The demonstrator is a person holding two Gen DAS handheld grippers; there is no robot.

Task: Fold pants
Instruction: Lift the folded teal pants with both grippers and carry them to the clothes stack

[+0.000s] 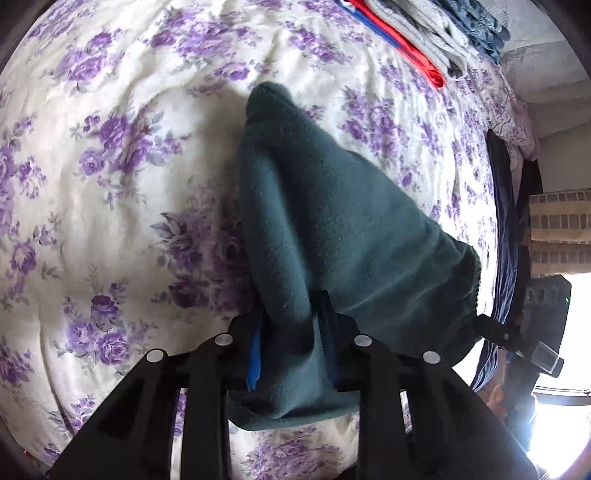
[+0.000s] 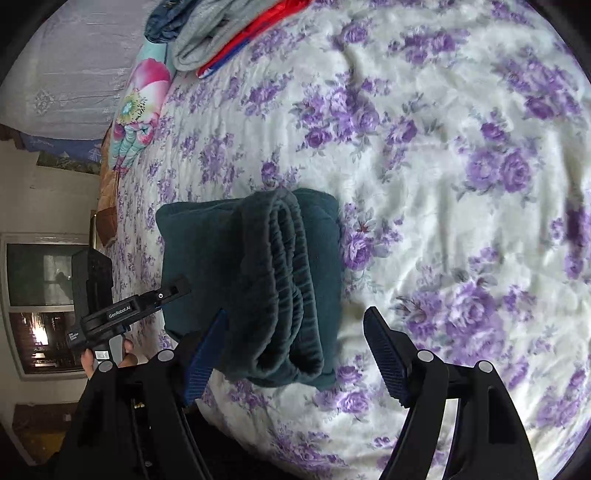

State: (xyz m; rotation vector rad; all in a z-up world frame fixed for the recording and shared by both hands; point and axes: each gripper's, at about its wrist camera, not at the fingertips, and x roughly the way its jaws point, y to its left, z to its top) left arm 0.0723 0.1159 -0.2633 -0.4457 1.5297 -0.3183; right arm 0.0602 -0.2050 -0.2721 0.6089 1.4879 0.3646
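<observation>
Covering nearly all of both views, a white bedspread [image 2: 424, 155] printed with purple roses is seen, wrinkled in soft ridges. On it, the dark teal fleece pants [image 2: 258, 280] are found as a folded bundle, with the gathered elastic waistband [image 2: 284, 266] shown in stacked curved layers along the side nearest the right gripper. In the left wrist view the pants [image 1: 325, 229] are seen lifted into a tapering fold whose far tip [image 1: 269, 96] lies against the bedspread [image 1: 110, 184].

At the far edge of the bed a pile of folded clothes [image 2: 207, 33] is seen, with grey, denim-blue and red-and-blue pieces stacked together; the same pile [image 1: 424, 33] is seen in the left wrist view. Beside it a bright floral pillow [image 2: 140, 114] is shown at the mattress edge.

The left gripper [image 1: 291, 332] is clamped on a fold of the pants, fleece being pinched between its 2 blue-padded fingers [image 1: 255, 358]. In the right wrist view the left gripper [image 2: 173, 291] is seen reaching into the bundle's left side.

The right gripper [image 2: 295, 343] is held with its jaws wide apart, nothing being gripped; 1 blue pad [image 2: 207, 350] is placed just beside the bundle's near corner, while the other [image 2: 384, 350] is held over bare bedspread.
</observation>
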